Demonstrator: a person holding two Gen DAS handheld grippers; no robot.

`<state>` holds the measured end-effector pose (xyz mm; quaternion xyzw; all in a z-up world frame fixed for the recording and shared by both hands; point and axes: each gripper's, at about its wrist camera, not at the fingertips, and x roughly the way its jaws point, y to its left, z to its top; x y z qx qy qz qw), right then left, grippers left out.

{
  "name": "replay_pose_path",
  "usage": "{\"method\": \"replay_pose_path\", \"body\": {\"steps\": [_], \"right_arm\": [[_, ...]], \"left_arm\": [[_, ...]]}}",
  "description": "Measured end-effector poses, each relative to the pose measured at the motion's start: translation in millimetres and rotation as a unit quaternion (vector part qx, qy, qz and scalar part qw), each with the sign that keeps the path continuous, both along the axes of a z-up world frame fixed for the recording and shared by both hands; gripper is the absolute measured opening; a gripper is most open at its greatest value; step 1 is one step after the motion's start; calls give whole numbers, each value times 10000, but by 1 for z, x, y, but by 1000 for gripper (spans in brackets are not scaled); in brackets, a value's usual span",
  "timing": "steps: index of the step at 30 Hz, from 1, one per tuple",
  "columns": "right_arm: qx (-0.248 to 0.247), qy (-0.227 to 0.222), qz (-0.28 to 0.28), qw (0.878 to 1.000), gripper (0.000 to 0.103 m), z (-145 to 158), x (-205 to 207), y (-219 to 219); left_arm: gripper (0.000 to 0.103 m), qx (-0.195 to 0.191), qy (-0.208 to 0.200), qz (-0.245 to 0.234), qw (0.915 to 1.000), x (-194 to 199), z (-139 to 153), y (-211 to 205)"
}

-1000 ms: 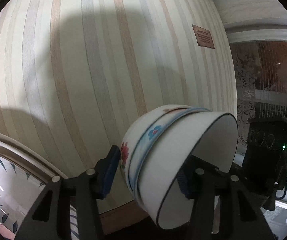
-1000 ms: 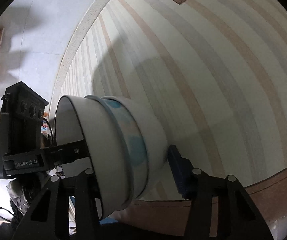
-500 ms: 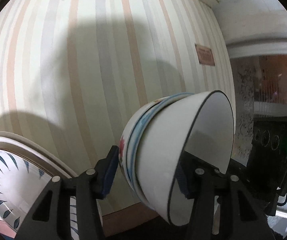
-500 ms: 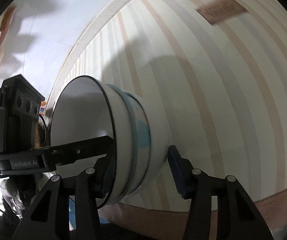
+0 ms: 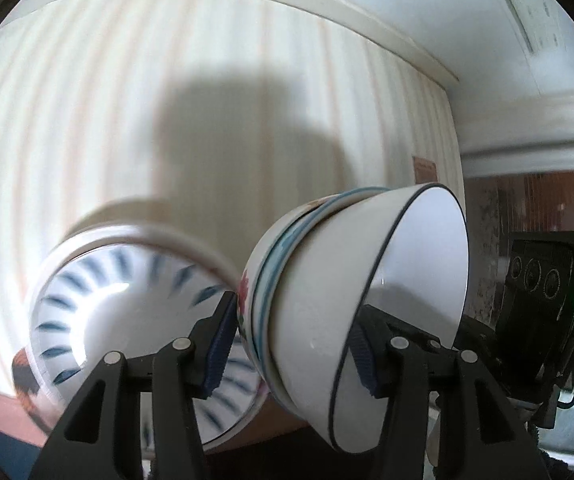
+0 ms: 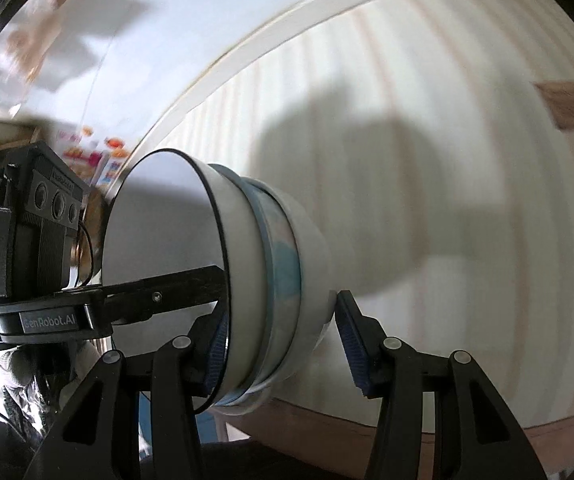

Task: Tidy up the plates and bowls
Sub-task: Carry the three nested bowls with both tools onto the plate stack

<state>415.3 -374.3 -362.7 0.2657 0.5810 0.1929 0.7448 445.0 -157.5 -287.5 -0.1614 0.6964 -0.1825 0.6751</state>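
Note:
A nested stack of white bowls [image 5: 327,320] with blue bands and a red flower is held on its side in the air between both grippers. My left gripper [image 5: 291,344] is shut on the stack, one pad on the base, one inside the rim. My right gripper [image 6: 283,348] holds the same stack of bowls [image 6: 255,280], its left pad inside the rim; whether its right pad touches the base I cannot tell. A white plate with blue leaf marks [image 5: 127,320] stands tilted behind my left finger, blurred.
A striped wall [image 5: 167,120] fills the background in both views, with a small brown plaque [image 6: 567,104]. The other gripper's black camera housing [image 5: 547,292] shows at the right in the left wrist view and at the left [image 6: 35,216] in the right wrist view.
Both grippers have tilted upward with the bowls; the ceiling edge has come into view. The blue-leaf plate has come further into the left view.

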Motion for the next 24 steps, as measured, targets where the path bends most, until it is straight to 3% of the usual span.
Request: {"method": "replay_pose_path", "body": {"steps": [8,14,24], "right_arm": [[85,12,829,9965,53,-7,16,84],[0,84,1258,9920,52,-25,12,127],[-194,211,1482,9885,52,-43,13,149]], "left_arm": [[50,154,25,778,9968,-26,-1,80],[50,206,122,1152,9931,-43,-15,115],[50,214,201,1247,9918,-44,-32,109]]}}
